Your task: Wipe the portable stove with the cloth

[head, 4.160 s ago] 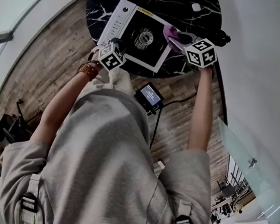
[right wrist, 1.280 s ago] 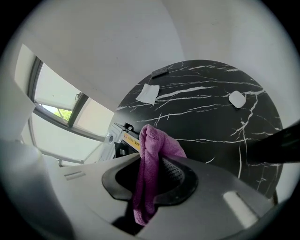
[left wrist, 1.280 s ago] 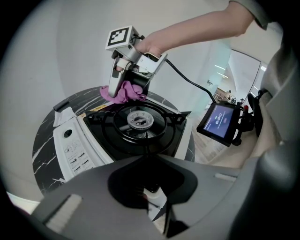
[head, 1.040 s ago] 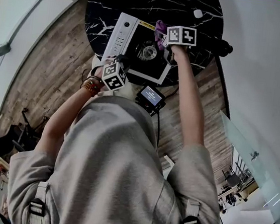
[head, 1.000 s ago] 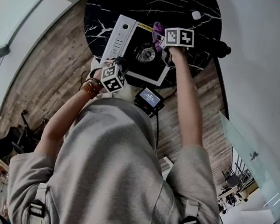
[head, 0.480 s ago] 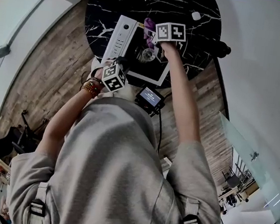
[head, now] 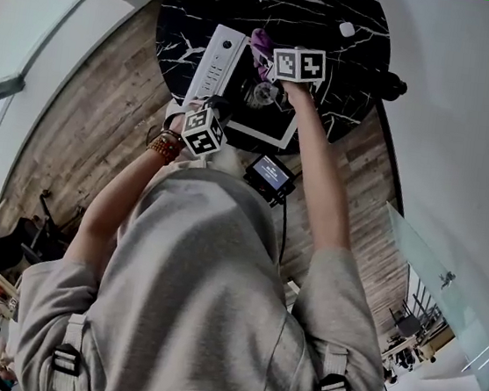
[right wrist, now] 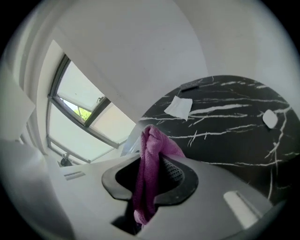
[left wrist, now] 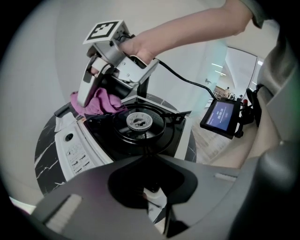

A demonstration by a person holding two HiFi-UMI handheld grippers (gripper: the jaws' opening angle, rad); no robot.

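Cloth (head: 261, 42) in right gripper (right wrist: 152, 183) | stove (head: 215, 58) far edge | left gripper (left wrist: 157, 201) grips near edge

Round black marble table (head: 191, 15), wood-plank floor (head: 86, 118), white wall (head: 468, 103), bright daylit window (right wrist: 84, 122)

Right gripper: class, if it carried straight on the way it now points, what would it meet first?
The cloth it holds leads, and would probably press onto the black table, near the white paper scrap; depth is unclear.
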